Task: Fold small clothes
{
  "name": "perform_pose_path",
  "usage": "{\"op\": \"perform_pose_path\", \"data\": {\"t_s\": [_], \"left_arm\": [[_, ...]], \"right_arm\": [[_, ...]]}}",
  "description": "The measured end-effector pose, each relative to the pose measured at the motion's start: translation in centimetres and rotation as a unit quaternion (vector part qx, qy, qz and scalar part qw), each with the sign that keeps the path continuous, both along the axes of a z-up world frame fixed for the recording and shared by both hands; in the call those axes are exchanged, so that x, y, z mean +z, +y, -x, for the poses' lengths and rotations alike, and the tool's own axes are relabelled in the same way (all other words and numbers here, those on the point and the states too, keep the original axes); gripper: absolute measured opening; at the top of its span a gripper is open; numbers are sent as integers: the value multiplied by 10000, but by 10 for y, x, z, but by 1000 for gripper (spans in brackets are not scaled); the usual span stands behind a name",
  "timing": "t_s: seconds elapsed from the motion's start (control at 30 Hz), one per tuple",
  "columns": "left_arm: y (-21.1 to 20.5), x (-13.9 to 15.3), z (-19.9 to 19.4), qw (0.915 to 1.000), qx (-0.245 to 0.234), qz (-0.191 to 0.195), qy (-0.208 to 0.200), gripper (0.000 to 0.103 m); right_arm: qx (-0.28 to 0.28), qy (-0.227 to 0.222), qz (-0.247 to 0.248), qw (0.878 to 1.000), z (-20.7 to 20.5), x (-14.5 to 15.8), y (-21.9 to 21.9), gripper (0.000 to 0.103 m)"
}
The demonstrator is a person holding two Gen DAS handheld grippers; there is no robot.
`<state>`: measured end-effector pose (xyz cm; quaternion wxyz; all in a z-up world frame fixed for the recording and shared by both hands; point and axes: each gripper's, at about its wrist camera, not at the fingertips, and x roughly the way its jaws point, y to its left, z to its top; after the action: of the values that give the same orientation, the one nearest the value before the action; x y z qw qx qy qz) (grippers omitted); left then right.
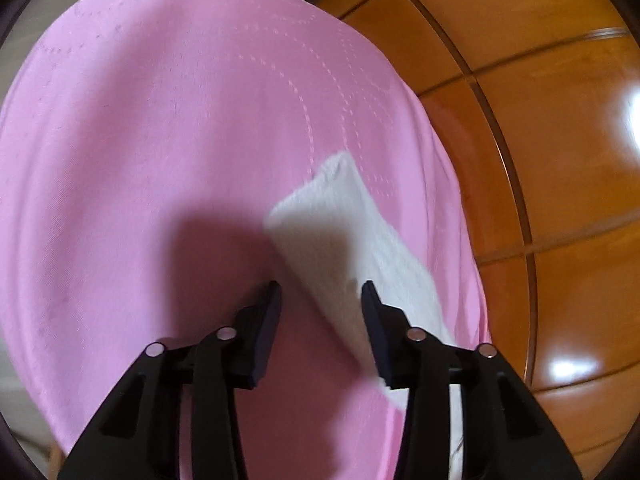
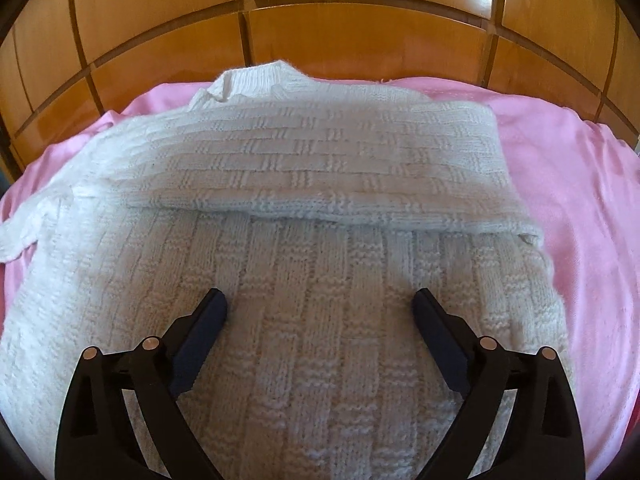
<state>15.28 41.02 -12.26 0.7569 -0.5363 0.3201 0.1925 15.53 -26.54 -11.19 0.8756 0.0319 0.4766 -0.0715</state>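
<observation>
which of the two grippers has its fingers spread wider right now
The right gripper: its fingers stand far apart above the white knitted sweater. The left gripper shows a much narrower gap, with a white sleeve between its fingers.

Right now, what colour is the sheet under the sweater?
Pink sheet, clearest in the right wrist view.

We look down on a white knitted sweater (image 2: pixel 320 280) spread over a pink sheet (image 2: pixel 580 184), its upper part folded across the body in a thick band. Our right gripper (image 2: pixel 320 300) hangs above the basket-weave knit, jaws spread wide with nothing between them; whether the tips brush the wool we cannot tell. A loose sleeve (image 2: pixel 24 236) trails left. Behind stands a glossy wooden panelled board (image 2: pixel 320 32).
</observation>
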Motion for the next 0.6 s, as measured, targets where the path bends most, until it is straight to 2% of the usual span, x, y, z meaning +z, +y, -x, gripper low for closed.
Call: {"op": "perform_pose_path", "data": {"t_s": [0.1, 0.13, 0.17, 0.23, 0.37, 0.47, 0.57, 0.6], "left_arm": [[6, -2, -13, 9999, 58, -83, 49, 30], [10, -1, -15, 9999, 58, -107, 86, 20], [9, 0, -23, 9997, -8, -174, 181, 5], [8, 9, -27, 9997, -64, -198, 109, 7], [-31, 55, -39, 9953, -656, -479, -518, 6], [-86, 95, -53, 9818, -1370, -755, -1080, 6], [-159, 124, -67, 9582, -2227, -957, -1520, 6], [-189, 130, -73, 9475, -2562, -1036, -1610, 6]], "right_arm": [[7, 26, 37, 10000, -1, -1, 1, 95], [10, 35, 56, 10000, -2, -1, 1, 95], [9, 40, 66, 10000, -2, -1, 2, 96], [3, 38, 66, 10000, -2, -1, 2, 96], [10, 37, 62, 10000, -2, -1, 1, 96], [10, 17, 18, 10000, -2, -1, 1, 96], [9, -6, -35, 10000, -2, -1, -1, 96], [6, -20, -66, 10000, -2, -1, -2, 96]]}}
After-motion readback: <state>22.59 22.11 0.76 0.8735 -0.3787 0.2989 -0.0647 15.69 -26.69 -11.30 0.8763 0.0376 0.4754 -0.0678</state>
